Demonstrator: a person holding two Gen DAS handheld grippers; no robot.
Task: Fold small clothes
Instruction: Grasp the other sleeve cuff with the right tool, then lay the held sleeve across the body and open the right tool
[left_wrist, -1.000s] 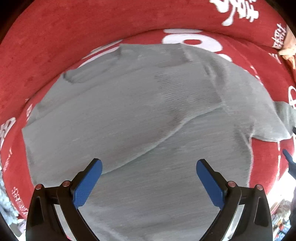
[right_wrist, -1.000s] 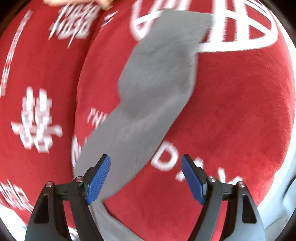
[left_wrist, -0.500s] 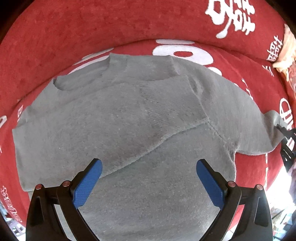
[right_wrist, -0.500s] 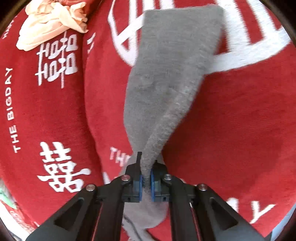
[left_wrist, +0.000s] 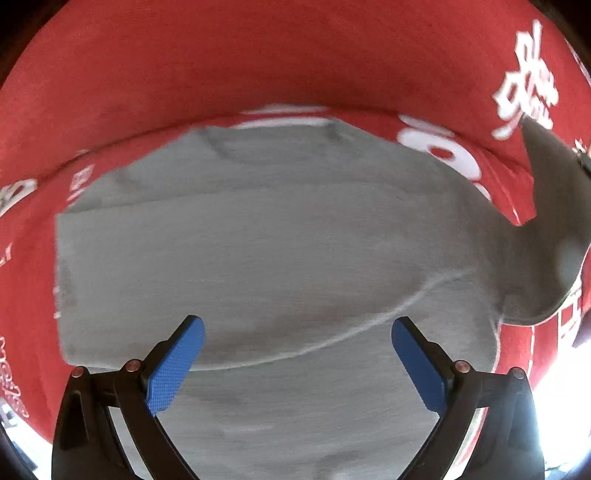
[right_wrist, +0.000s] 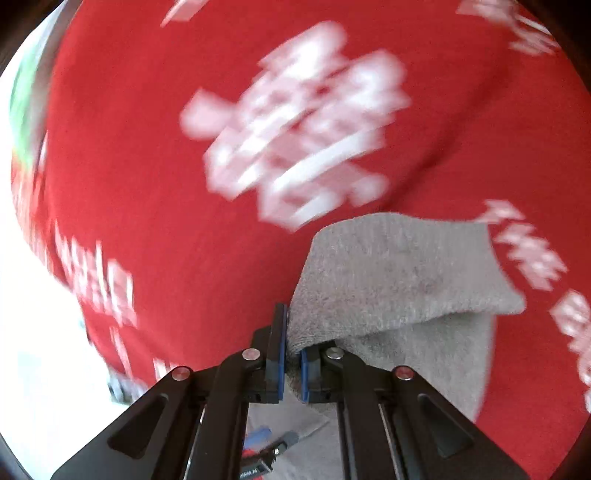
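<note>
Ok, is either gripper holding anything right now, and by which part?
The right gripper is shut on the grey sweater, pinching its sleeve near the end. The left gripper is open, holding nothing.

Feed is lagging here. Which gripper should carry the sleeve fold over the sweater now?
Right. The right gripper is already shut on the sleeve, lifted off the red blanket. The left gripper is open, holding nothing, over the sweater body.
</note>
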